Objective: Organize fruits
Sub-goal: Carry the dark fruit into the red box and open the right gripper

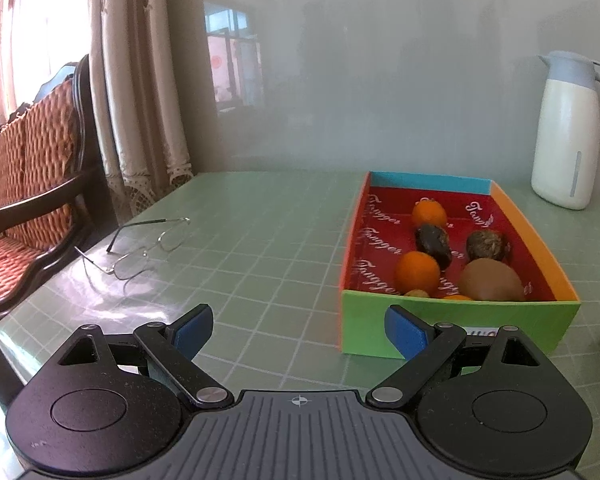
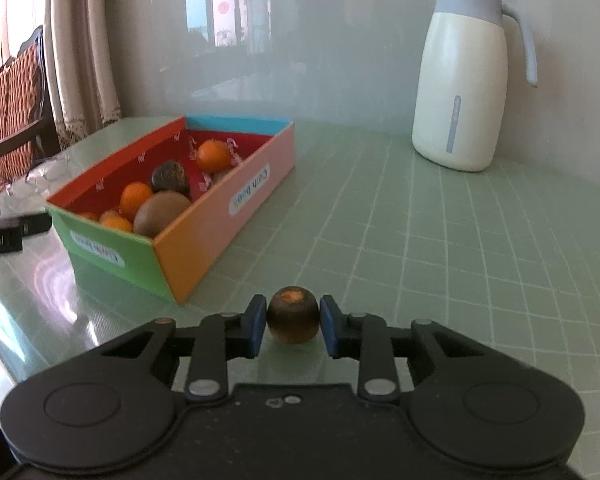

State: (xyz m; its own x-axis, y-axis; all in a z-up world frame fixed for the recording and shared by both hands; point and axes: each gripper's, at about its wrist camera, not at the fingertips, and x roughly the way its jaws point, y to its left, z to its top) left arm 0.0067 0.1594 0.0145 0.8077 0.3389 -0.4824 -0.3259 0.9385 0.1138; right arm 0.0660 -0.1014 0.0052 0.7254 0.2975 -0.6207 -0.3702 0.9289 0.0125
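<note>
We are pinching the small dark fruit [image 2: 293,315] on the table [image 2: 420,240], beside the box [image 2: 204,232], with our right gripper [image 2: 293,326]. It looks light and soft, so we are squeezing its round sides gently. Our left gripper [image 1: 299,330] is spread wide.

A pale grey glossy wall [image 1: 380,80] behind the green gridded counter [image 1: 260,240] mirrors a bright window [image 1: 232,64]. Beige curtains [image 1: 140,100] hang at left, beside a dark wooden chair [image 1: 40,160] with orange cushions.

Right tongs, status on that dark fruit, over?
Right tongs shut on dark fruit, on the table. Left tongs open, empty. Box to the left, path clear.
</note>
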